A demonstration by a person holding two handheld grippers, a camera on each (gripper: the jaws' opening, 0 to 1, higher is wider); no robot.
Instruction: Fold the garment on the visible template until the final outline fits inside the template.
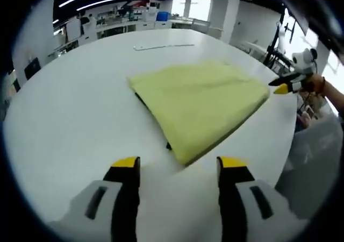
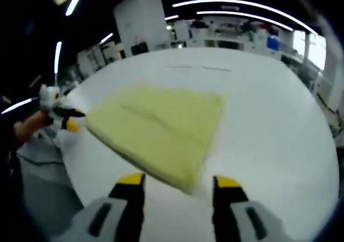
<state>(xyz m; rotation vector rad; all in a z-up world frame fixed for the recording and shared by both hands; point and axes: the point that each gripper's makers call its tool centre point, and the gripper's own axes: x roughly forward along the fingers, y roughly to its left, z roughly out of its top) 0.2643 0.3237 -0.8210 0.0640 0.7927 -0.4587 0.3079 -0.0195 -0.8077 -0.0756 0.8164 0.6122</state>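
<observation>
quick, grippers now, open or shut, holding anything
Left gripper: open, holding nothing, jaws apart just short of the folded yellow cloth garment.
Right gripper: open, holding nothing, jaws apart at the garment's near corner.

Both views near, facing shared garment (image 1: 199, 105) oppositely.

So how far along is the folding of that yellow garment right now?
Mostly done, it seems: the pale yellow fabric garment lies folded into a flat, compact rectangle on the white round table, with a dark edge, perhaps the template, peeking out beneath. Nothing is in hand: the left gripper and right gripper are both open, empty, short of the cloth. Left: confirming the outline fits, which I cannot tell.
</observation>
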